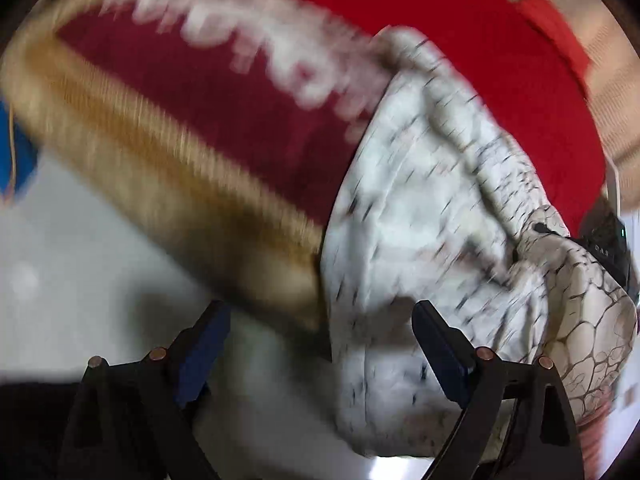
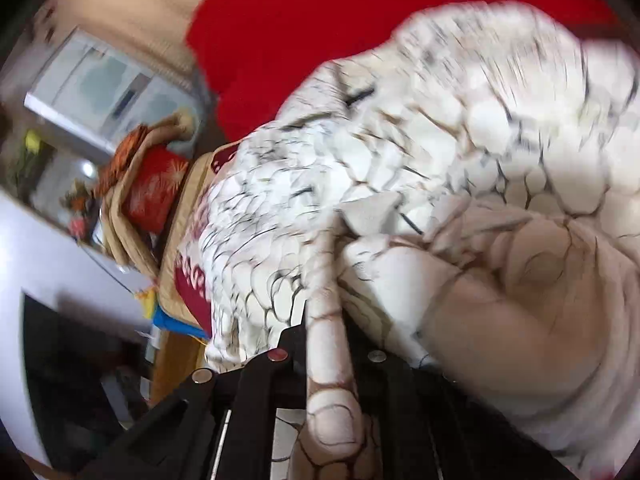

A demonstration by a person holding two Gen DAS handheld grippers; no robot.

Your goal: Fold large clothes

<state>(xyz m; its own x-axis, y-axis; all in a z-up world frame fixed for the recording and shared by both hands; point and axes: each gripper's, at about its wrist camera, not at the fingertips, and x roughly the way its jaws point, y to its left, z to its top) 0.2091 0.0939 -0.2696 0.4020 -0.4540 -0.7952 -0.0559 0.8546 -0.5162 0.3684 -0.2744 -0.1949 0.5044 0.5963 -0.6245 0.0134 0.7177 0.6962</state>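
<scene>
"DAS" on black device [image 1: 606, 240]

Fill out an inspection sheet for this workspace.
Surface: bed with red cover and maroon quilt, tan-edged.
Job's things: white crackle-print garment, bunched, one end lifted.
Clutter: folded bedding stack beyond the quilt.
Grippers: left gripper open, nothing between the fingers; right gripper shut on a fold of the garment.
Cables: nothing seen.
Surroundings: pale floor, glass-fronted cabinet; both views blurred.
</scene>
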